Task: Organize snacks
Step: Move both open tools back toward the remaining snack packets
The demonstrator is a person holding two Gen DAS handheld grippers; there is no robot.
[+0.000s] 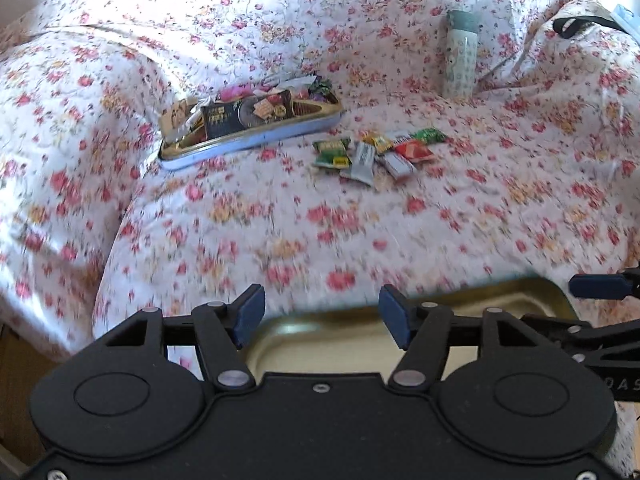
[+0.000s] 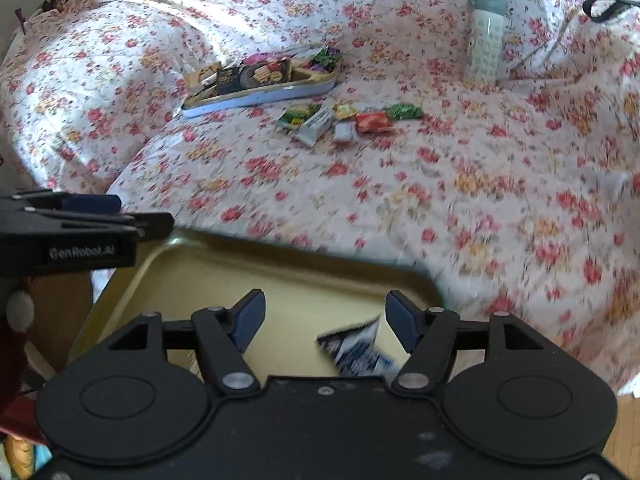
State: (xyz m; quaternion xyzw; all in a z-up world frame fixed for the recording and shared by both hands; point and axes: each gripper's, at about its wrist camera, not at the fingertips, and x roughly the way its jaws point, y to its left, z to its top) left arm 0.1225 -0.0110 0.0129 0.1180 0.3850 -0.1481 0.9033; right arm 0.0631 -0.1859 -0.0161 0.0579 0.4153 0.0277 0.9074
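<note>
A gold tin tray (image 2: 280, 276) lies at the near edge of the floral bed, below both grippers; it also shows in the left wrist view (image 1: 500, 300). A blue-and-white snack packet (image 2: 356, 346) lies in it. My right gripper (image 2: 324, 316) is open above the tray, the packet just beside its right finger. My left gripper (image 1: 322, 316) is open and empty over the tray's left part. Several loose snack packets (image 1: 372, 150) lie mid-bed, also in the right wrist view (image 2: 344, 120). A second blue-sided tin (image 1: 256, 142) full of snacks sits behind them, also in the right wrist view (image 2: 264, 96).
A pale green patterned bottle (image 1: 460, 52) stands at the back right, also in the right wrist view (image 2: 486, 36). A black strap (image 1: 576, 24) lies at the far right. Pillows rise at the left. The bed edge and floor are near the grippers.
</note>
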